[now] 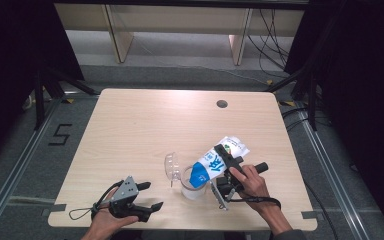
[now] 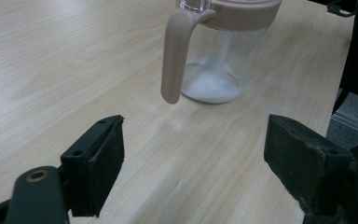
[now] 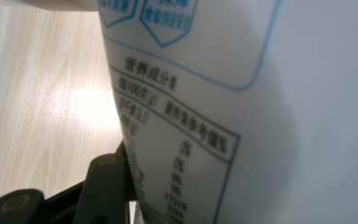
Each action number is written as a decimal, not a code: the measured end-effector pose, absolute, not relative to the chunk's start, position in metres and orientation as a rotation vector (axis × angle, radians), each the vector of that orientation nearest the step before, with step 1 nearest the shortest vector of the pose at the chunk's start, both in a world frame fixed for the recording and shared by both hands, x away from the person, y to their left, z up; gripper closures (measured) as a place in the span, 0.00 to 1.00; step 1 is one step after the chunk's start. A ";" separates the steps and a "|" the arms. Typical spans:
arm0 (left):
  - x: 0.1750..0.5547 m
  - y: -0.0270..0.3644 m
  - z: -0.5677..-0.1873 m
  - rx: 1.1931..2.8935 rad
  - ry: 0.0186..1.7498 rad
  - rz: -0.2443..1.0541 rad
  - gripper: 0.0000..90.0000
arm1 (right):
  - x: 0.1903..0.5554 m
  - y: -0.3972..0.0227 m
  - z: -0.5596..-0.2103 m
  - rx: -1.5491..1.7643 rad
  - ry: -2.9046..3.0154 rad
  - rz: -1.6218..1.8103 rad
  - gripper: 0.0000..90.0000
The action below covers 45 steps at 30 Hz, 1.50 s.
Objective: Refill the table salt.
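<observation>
At the bottom of the high view the left gripper (image 1: 147, 196) rests low on the table (image 1: 145, 120), its jaws spread wide and holding nothing; its own view shows both black pads apart with bare wood between them. Just up and right of it stands the jug (image 1: 192, 186), clear with a pink rim and handle (image 2: 175, 56), a small heap of white powder (image 2: 210, 87) on its bottom and its clear lid (image 1: 172, 166) flipped open to the left. The right gripper (image 1: 228, 165) pinches the bag (image 1: 219, 159) across its middle, one jaw seen pressed against the printed side in the right gripper view (image 3: 242, 116). The bag's long axis runs from upper right down to lower left, its blue end tipped into the jug's mouth. The pour likely turns on that slant: the mouth must stay over the rim, with the right hand (image 1: 252, 182) the one doing the work and the left free, near the handle
</observation>
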<state>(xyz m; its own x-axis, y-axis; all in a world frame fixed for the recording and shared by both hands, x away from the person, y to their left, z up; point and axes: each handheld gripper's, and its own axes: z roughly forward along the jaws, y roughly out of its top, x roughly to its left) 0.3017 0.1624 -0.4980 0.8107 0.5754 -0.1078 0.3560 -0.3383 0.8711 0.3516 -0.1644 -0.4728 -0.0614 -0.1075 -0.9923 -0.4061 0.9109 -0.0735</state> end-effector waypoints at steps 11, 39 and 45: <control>0.302 0.162 -0.498 1.964 0.692 0.267 0.22 | 0.352 -0.166 -0.475 -0.372 1.643 0.267 0.57; 0.302 0.162 -0.498 1.957 0.698 0.264 0.22 | 0.351 -0.166 -0.472 -0.410 1.618 0.230 0.57; 0.302 0.162 -0.498 1.958 0.696 0.264 0.22 | 0.350 -0.166 -0.475 -0.376 1.619 0.255 0.57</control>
